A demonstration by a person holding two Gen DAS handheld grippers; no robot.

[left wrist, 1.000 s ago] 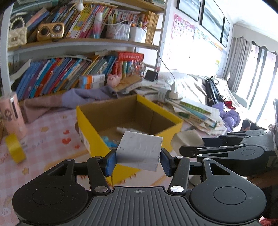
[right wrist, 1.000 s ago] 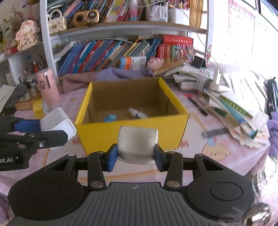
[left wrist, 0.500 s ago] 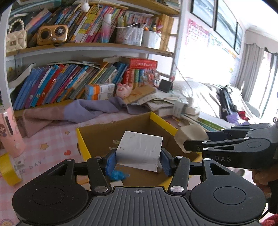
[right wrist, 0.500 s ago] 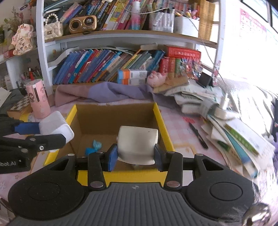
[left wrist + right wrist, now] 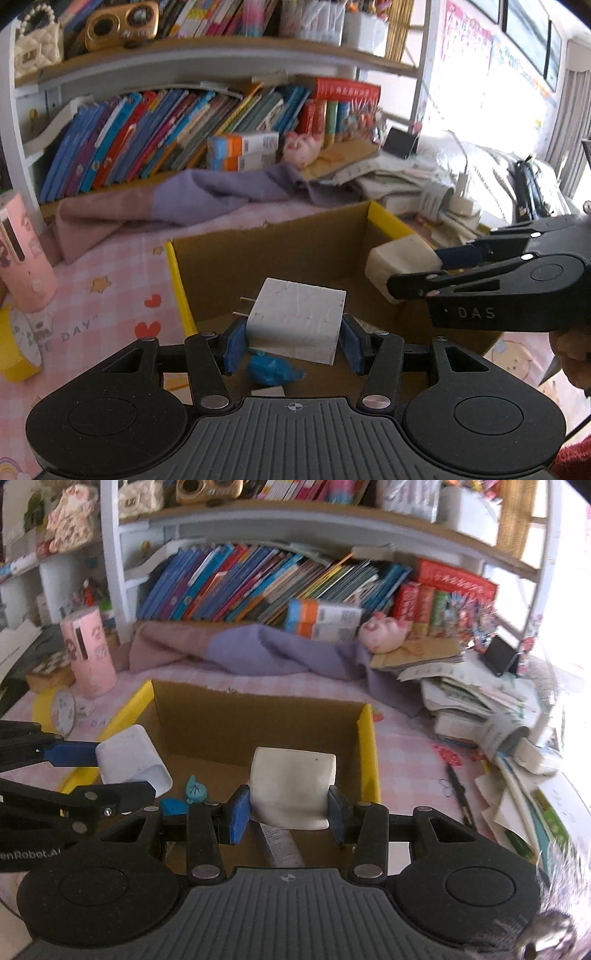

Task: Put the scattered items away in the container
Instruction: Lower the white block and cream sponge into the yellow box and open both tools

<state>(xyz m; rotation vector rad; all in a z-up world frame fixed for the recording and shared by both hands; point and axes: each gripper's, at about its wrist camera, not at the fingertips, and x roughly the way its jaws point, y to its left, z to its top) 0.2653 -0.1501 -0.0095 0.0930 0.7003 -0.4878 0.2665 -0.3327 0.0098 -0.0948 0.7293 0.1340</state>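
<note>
Black gripper (image 5: 293,341) with blue pads (image 5: 235,345), silver screws.

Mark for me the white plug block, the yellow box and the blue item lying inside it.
white plug block (image 5: 295,319): left wrist view, middle of its top face.
yellow box (image 5: 368,753): right wrist view, right wall's yellow rim.
blue item (image 5: 273,369): left wrist view, middle of its crumpled body on the box floor.

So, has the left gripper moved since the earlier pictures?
Yes. The left gripper, holding the white plug, has moved forward from in front of the yellow box to above its inside.
</note>
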